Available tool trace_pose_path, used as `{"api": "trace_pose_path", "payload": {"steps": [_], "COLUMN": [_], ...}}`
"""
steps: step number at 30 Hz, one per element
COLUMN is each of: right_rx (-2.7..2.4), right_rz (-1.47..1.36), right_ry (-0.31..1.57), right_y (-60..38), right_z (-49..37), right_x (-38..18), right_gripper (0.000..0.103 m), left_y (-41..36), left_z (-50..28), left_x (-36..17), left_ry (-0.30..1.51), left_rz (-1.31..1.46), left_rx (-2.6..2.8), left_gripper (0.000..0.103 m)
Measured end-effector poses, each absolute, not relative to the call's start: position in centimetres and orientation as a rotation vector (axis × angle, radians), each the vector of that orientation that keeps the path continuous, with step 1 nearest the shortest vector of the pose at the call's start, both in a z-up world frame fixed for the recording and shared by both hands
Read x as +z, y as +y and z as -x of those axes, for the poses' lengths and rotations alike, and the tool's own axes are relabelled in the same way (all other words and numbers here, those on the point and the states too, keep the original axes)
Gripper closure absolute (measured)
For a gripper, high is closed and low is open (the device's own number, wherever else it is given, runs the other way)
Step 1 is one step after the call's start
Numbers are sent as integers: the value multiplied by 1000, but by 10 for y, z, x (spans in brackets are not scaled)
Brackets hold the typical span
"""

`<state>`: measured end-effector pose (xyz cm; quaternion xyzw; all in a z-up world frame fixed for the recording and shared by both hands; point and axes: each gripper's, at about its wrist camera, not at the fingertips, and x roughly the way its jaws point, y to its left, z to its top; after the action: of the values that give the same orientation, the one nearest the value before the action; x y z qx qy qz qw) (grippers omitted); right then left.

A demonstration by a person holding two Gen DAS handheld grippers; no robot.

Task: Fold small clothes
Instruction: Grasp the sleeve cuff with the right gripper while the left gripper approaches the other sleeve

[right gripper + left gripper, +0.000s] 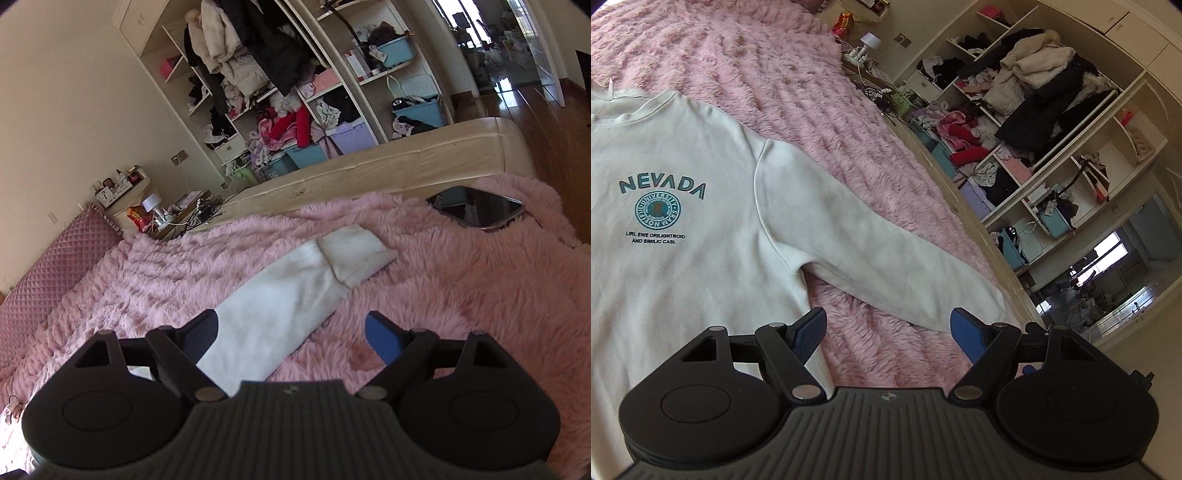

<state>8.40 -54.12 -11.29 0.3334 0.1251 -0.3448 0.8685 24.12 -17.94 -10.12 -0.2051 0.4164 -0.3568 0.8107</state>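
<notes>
White sweatshirt (683, 221) sleeve (295, 295) between parted fingers (384, 341).

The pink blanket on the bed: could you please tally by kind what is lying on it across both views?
Sweatshirts: 1, a white sweatshirt spread flat, its sleeve stretched out
Phones: 1, a dark phone near the edge of the pink blanket
Total: 2

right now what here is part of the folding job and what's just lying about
Part of the job:
- white sweatshirt, spread flat
- its sleeve, stretched out
- left gripper, open
- right gripper, open

Just lying about:
- phone on the pink blanket
- cluttered wardrobe shelves
- small lamp
</notes>
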Motion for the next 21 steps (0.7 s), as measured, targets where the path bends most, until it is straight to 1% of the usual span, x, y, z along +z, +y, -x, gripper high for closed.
{"api": "trace_pose_path", "payload": {"steps": [5,11,13,14,15,16,17,21], "right_rx": [-705,-753,-757,-758,-777,-804,-815,-813], "right_rz": [-839,-896,-905,-907,-897,-887,-889,-943], "right_ry": [221,135,119,114,126,154,164,147], "right_y": [-581,-617,-626,-630,-634,-637,-640,-649], "right_z": [-104,-129,-137,-138,-141,-143,-145,-137], "right_x": [-140,-151,-150,-148,-146,-146,-148,-152], "right_gripper": [20,20,23,40,66,80,97,100], "left_y": [-206,-229,-232,-235,-237,-237,-237,-238], "left_z": [-273,-299,-302,-304,-305,-305,-304,-306], "left_x": [-118,-144,-151,-156,-160,-163,-164,-163], "left_ry": [884,959,980,991,1000,1001,1000,1000], "left_rz": [445,458,465,469,468,467,464,457], "left_rx": [-778,-765,-763,-763,-758,-755,-755,-757], "left_gripper": [14,14,14,14,14,14,14,14]}}
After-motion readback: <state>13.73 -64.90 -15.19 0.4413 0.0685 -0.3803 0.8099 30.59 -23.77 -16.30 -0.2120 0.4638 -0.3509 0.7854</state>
